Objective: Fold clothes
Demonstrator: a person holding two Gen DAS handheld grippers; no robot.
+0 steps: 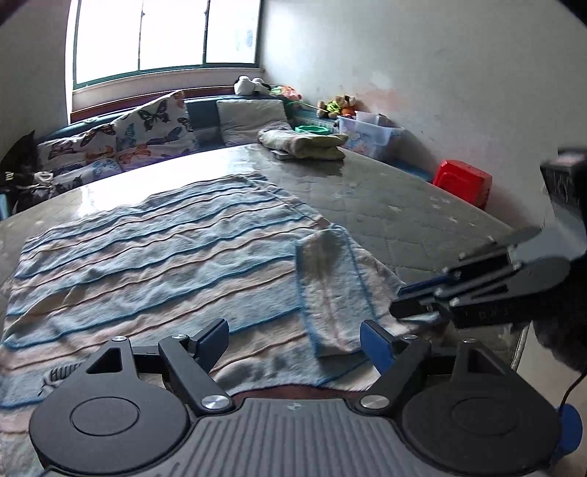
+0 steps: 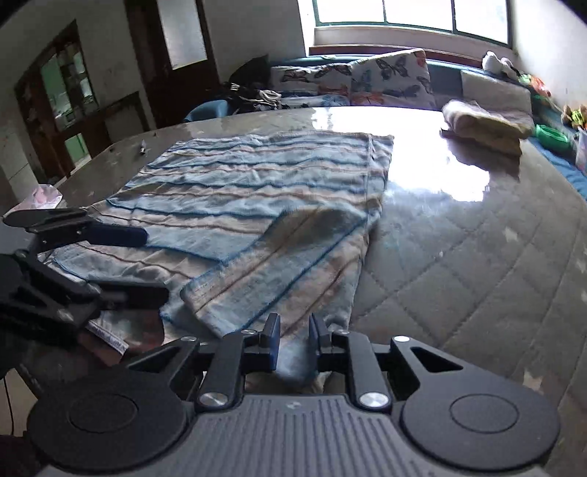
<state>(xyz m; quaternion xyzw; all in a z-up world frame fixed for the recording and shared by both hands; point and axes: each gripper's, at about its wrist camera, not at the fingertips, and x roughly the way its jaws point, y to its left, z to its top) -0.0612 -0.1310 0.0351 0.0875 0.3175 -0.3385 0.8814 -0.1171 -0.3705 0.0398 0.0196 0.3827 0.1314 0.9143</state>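
Daylight floods in from the overexposed window [image 1: 165, 35], throwing blown-out glare across the glossy table [image 2: 422, 154] below it. Fisheye curvature bends the edges; corners vignette black, and distant walls look soft.

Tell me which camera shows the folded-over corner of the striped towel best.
The right wrist view: the folded-over corner of the striped towel lies whole and central, just ahead of the right gripper. The left wrist view shows the corner narrower, off to the right, its near end partly behind the left gripper.

Two wrist fisheyes, low over the table edge
Each looks past its fingers across the striped towel [image 1: 154, 257] toward the window [image 2: 411, 14]; both share these.
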